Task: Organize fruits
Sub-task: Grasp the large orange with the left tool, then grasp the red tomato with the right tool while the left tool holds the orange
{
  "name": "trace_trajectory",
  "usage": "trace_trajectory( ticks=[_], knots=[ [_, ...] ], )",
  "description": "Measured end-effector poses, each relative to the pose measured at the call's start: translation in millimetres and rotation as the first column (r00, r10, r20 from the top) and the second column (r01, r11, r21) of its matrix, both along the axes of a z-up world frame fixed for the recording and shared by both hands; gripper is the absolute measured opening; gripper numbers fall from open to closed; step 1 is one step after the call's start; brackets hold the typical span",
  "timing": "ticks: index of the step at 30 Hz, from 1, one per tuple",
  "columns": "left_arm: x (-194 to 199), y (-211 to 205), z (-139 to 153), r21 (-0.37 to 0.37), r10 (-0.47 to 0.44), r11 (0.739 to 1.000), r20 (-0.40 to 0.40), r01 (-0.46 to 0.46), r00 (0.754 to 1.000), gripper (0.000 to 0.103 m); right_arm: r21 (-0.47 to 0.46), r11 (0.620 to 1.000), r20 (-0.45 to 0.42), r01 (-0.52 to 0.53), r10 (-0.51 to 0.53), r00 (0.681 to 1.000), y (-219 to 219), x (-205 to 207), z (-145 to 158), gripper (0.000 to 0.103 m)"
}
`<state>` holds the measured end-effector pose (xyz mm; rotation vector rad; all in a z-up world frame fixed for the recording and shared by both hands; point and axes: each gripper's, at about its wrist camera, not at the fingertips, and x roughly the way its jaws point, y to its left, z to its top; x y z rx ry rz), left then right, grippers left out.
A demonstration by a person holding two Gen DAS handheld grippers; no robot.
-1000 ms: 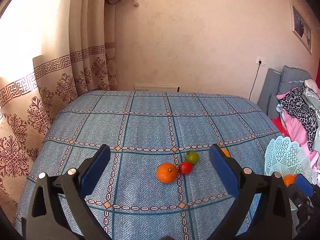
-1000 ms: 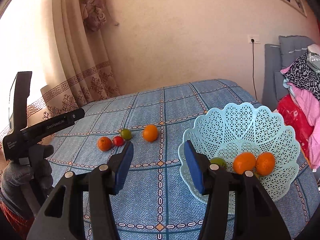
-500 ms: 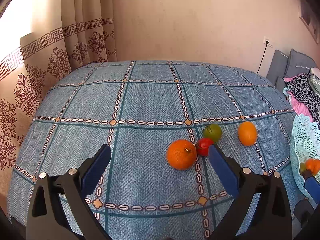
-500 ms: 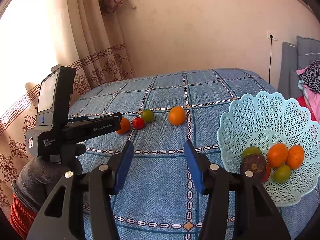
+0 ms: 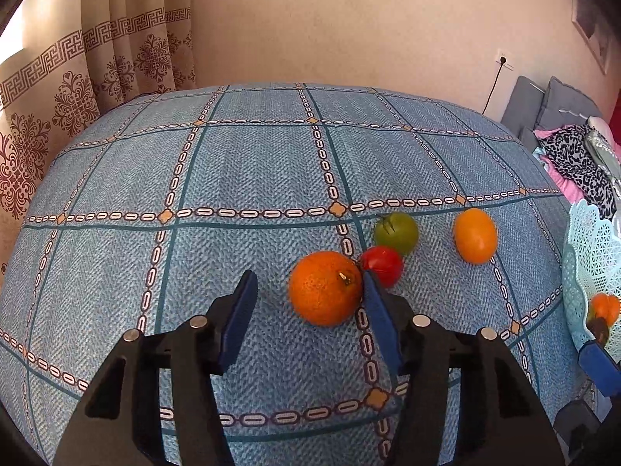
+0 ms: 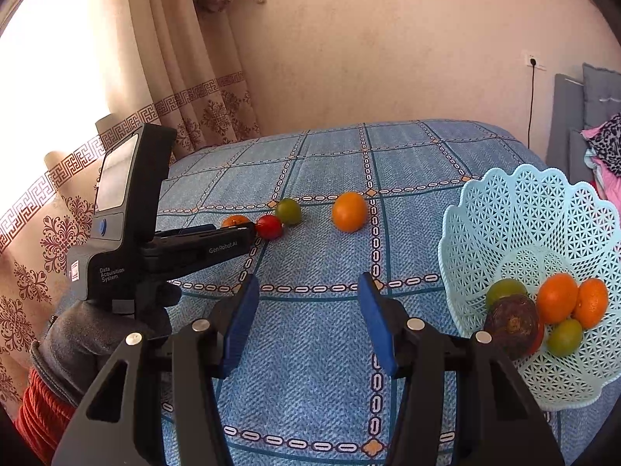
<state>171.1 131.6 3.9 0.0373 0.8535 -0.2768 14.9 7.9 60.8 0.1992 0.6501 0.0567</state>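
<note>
The left gripper (image 5: 308, 291) is gaping wide around the orange (image 5: 325, 288) at frame centre; the right gripper (image 6: 308, 310) is hovering wide and empty, basket (image 6: 504, 209) at right.

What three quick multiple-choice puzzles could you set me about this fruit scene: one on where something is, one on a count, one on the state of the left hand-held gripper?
1. Where does the red tomato lie?
A. In the basket
B. Between the big orange and the green tomato
C. On the floor

2. How many fruits lie loose on the blue cloth?
A. Two
B. Four
C. Seven

3. What is the left hand-held gripper doing?
A. Open, around the big orange
B. Shut on the green tomato
C. Holding the basket

Answers:
1 B: it sits between the big orange and the green tomato.
2 B: those three plus the small orange; the rest lie in the basket.
3 A: a gap shows beside the left finger.
</note>
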Motion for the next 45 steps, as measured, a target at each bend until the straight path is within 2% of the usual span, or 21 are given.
trace_trajectory(
  ticks=[1, 2, 10, 16, 22, 29, 38, 42, 45],
  knots=[
    [-0.5, -1.8, -0.9, 0.003, -0.008, 1.000, 0.001, 0.008, 1.000, 0.041, -0.003, 1.000, -0.002, 0.000, 0.000, 1.000, 0.2, 1.2, -0.4, 0.053],
    [-1.2, -2.9, -1.5, 0.003, -0.017, 1.000, 0.005, 0.017, 1.000, 0.039, -0.006, 1.000, -0.005, -0.002, 0.001, 1.000, 0.2, 2.2, -1.0, 0.053],
    [-12.1, 1.2, 1.0, 0.004, -0.019, 1.000, 0.013, 0.019, 1.000, 0.039, 0.001, 1.000, -0.036, -0.014, 0.014, 0.999, 5.0, 19.0, -9.0, 0.053],
    [-18.2, 19.5, 10.3, 0.018, 0.050, 0.999, 0.060, -0.051, 0.997, 0.039, -0.002, 0.999, -0.067, -0.049, 0.049, 0.997, 12.8, 47.9, -13.4, 0.053],
    [-20.5, 42.4, 17.9, -0.004, 0.117, 0.993, 0.081, -0.117, 0.990, 0.039, 0.016, 0.997, -0.101, -0.073, 0.074, 0.992, 19.1, 81.4, -23.5, 0.053],
    [-15.7, 62.3, 17.6, -0.034, 0.173, 0.985, 0.062, -0.171, 0.983, 0.039, 0.045, 0.994, -0.121, -0.098, 0.103, 0.987, 35.5, 114.2, -27.0, 0.053],
    [-13.8, 71.5, 17.9, -0.062, 0.203, 0.978, 0.048, -0.200, 0.978, 0.039, 0.029, 0.993, -0.155, -0.113, 0.116, 0.981, 55.2, 148.7, -37.0, 0.052],
    [-11.7, 75.3, 16.5, -0.075, 0.209, 0.976, 0.035, -0.206, 0.977, 0.039, 0.026, 0.995, -0.174, -0.100, 0.103, 0.979, 57.4, 160.0, -43.3, 0.048],
    [-12.0, 74.2, 16.3, -0.079, 0.203, 0.977, 0.034, -0.200, 0.978, 0.039, 0.017, 0.996, -0.176, -0.093, 0.094, 0.980, 57.0, 163.7, -44.3, 0.040]
  ],
)
